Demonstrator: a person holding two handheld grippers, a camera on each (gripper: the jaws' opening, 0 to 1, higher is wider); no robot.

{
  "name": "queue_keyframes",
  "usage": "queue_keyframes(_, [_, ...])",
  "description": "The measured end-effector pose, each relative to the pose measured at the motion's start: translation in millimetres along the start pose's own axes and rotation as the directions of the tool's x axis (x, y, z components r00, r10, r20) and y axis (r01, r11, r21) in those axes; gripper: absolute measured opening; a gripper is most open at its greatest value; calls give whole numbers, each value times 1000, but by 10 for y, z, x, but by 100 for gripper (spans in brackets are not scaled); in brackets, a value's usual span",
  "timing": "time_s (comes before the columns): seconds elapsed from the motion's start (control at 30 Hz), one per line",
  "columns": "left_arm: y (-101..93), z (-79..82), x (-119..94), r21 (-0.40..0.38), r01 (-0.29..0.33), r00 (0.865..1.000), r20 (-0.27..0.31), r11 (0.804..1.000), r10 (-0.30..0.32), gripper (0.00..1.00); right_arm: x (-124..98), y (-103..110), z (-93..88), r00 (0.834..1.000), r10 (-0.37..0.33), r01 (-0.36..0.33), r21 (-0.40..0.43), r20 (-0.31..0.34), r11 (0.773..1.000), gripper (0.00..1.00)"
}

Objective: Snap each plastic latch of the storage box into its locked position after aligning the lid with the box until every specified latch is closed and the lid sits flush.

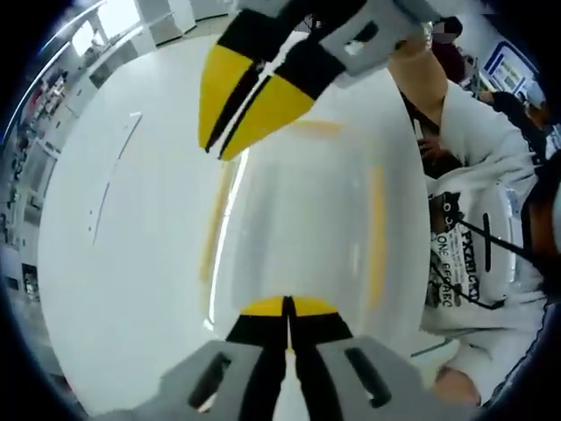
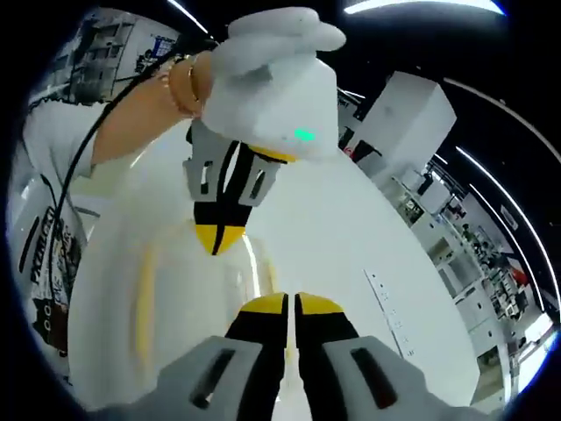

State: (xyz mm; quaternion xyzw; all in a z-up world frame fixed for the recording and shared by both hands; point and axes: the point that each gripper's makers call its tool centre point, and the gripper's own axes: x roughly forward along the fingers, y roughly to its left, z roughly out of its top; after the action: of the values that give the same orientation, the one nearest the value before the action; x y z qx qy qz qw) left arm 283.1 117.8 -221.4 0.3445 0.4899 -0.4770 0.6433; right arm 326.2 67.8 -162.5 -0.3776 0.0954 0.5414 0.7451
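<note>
The storage box's clear lid [image 1: 298,219] lies on the white table, with yellow latches along its left side [image 1: 213,224], right side [image 1: 377,237] and far end [image 1: 317,127]. My left gripper [image 1: 287,303] is shut with nothing in it, its yellow tips over the lid's near edge. My right gripper [image 1: 215,151] comes in from the top, also shut, its tips pointing down at the lid's far left corner. In the right gripper view, my right gripper [image 2: 290,300] is shut over the lid [image 2: 202,307], facing the left gripper [image 2: 216,246]. A yellow latch [image 2: 140,303] runs along the lid's left side.
The white table [image 1: 114,263] spreads wide to the left of the box, with a thin marked strip [image 1: 110,180] on it. A person in a white printed sweatshirt [image 1: 482,254] stands close on the right. White cabinets [image 2: 421,123] line the room behind.
</note>
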Motion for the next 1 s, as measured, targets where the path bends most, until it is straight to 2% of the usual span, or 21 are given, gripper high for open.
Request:
queue_keyframes(0.1, [11, 3, -1, -9, 1, 1000, -3, 1000, -1, 0, -19, 59, 1, 1000, -10, 10, 0, 12, 1000, 2])
queue_keyframes(0.17, [16, 4, -2, -13, 2, 1000, -4, 1000, -2, 0, -39, 62, -11, 999, -43, 43, -13, 6, 999, 2])
queue_keyframes(0.2, [17, 5, -2, -16, 1, 1000, -5, 1000, -1, 0, -62, 29, -26, 996, -91, 91, -36, -1, 995, 2])
queue_keyframes(0.3, [18, 11, -2, -15, -3, 1000, -7, 1000, 3, 0, -80, 115, -46, 995, -104, 104, -55, -6, 993, 2])
queue_keyframes(0.4, [17, 15, -1, -17, -8, 1000, -14, 1000, 8, 0, -101, 249, -41, 994, -107, 107, -58, 11, 993, 2])
queue_keyframes(0.57, [8, 25, -1, -15, -16, 999, -33, 1000, 15, 0, -145, 365, -4, 988, -150, 153, -81, 46, 985, 2])
queue_keyframes(0.73, [1, 29, -5, -18, -17, 999, -41, 1000, 16, 0, -183, 451, 38, 983, -170, 175, -72, 76, 982, 2])
queue_keyframes(1.0, [-9, 24, 4, -20, -25, 998, -58, 999, 23, 0, -249, 547, -47, 966, -233, 236, -14, 116, 972, 3])
